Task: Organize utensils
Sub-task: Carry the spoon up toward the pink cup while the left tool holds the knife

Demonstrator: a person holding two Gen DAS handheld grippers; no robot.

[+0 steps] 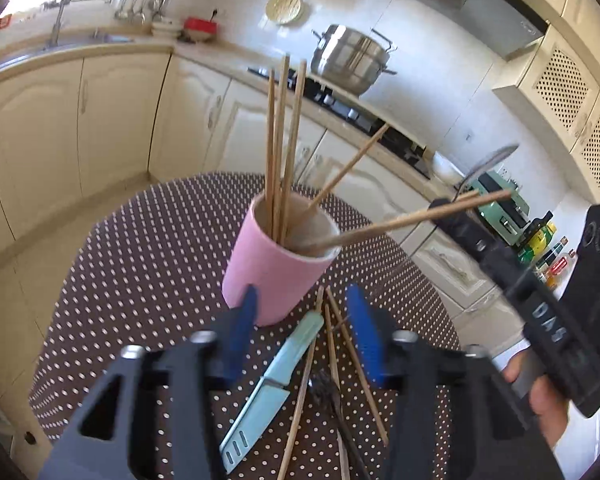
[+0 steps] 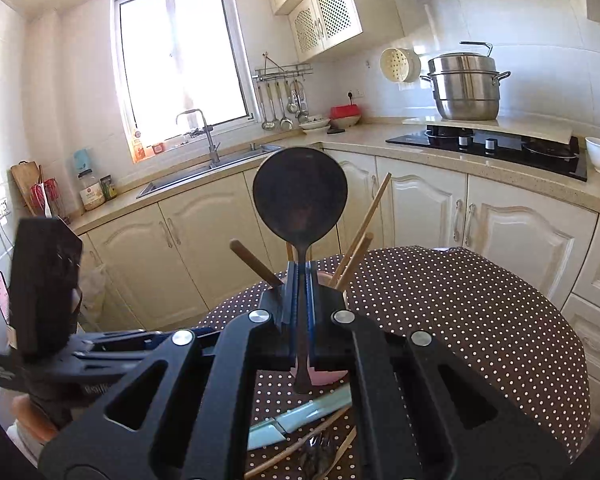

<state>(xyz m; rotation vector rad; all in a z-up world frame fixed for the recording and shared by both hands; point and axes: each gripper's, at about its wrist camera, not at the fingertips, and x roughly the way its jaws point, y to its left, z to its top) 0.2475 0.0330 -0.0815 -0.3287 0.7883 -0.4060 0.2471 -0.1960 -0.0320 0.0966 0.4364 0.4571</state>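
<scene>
Right fingers point(image 2: 299, 280) clamp a dark spoon point(image 2: 300, 196); left fingers point(image 1: 304, 312) spread; "DAS" readable.

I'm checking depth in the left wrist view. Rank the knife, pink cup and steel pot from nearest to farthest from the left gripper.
1. Knife: on the table between the left gripper's open fingers.
2. Pink cup: just ahead, by the left finger's tip.
3. Steel pot: far back on the stove.

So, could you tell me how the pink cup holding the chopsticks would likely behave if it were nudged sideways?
The pink cup looks fairly tip-prone: tall, narrow-based, with long chopsticks leaning well above its rim. On the dotted tablecloth it would probably catch rather than slide.
</scene>
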